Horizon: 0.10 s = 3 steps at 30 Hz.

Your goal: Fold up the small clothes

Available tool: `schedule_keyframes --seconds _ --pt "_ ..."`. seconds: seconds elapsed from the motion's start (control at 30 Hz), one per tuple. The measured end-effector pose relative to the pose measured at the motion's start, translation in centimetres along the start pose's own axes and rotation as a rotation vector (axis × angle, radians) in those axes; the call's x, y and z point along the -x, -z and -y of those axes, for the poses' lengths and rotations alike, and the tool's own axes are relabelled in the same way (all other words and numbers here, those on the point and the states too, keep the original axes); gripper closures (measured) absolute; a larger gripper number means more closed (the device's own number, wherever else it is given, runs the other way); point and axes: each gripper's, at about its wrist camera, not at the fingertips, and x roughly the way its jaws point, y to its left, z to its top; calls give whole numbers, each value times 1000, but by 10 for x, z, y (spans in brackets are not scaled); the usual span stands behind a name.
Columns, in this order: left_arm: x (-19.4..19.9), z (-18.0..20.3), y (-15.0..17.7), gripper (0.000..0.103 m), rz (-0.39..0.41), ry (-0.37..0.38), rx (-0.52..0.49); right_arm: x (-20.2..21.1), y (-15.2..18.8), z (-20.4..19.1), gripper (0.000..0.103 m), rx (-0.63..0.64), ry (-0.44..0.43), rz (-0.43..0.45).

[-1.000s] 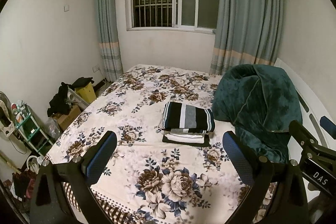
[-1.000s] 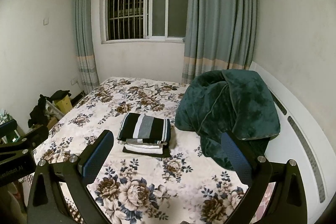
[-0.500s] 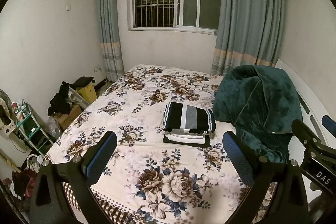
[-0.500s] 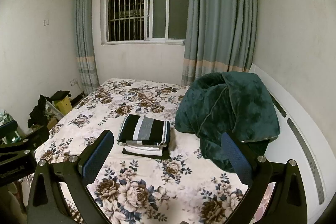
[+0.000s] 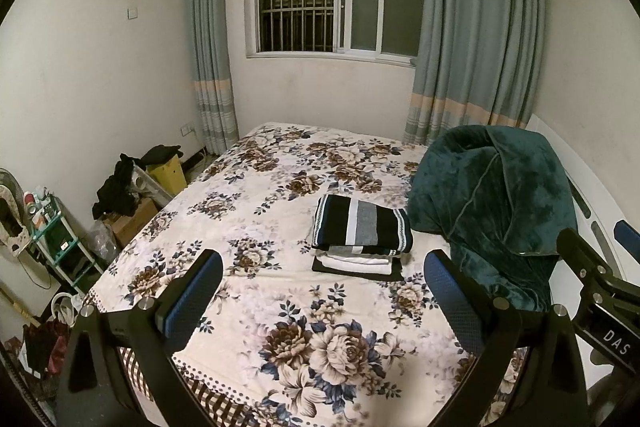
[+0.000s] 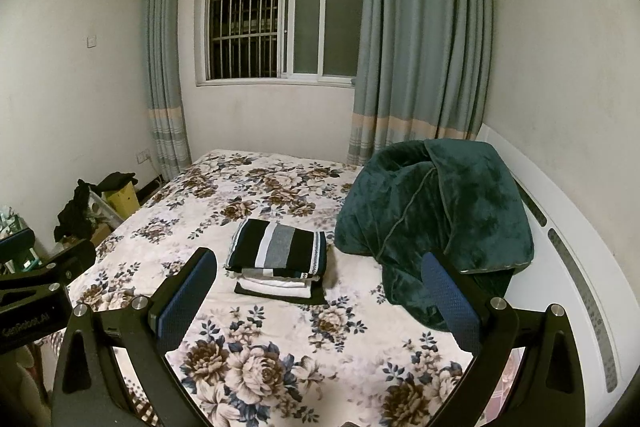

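Folded clothes stack (image 5: 360, 239) lies on the floral bedspread (image 5: 280, 307) beside a green blanket (image 5: 492, 211); both claws gape empty.

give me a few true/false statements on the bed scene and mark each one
1. The striped garment lies on top of the folded stack. True.
2. The left tool is shut on a shirt. False: it is open, holds nothing, and hovers over the near end of the bed.
3. The green blanket is heaped beside the stack, on the headboard side. True.
4. The stack hangs off the bed's edge. False: it sits well in from the edges, near the middle.
5. The right tool grips the blanket. False: it is open and clear of it.
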Motion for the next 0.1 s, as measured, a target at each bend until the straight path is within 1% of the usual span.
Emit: schedule_keyframes --seconds 0.1 --pt "2 0 -2 0 8 -3 1 -1 0 0 0 -2 0 0"
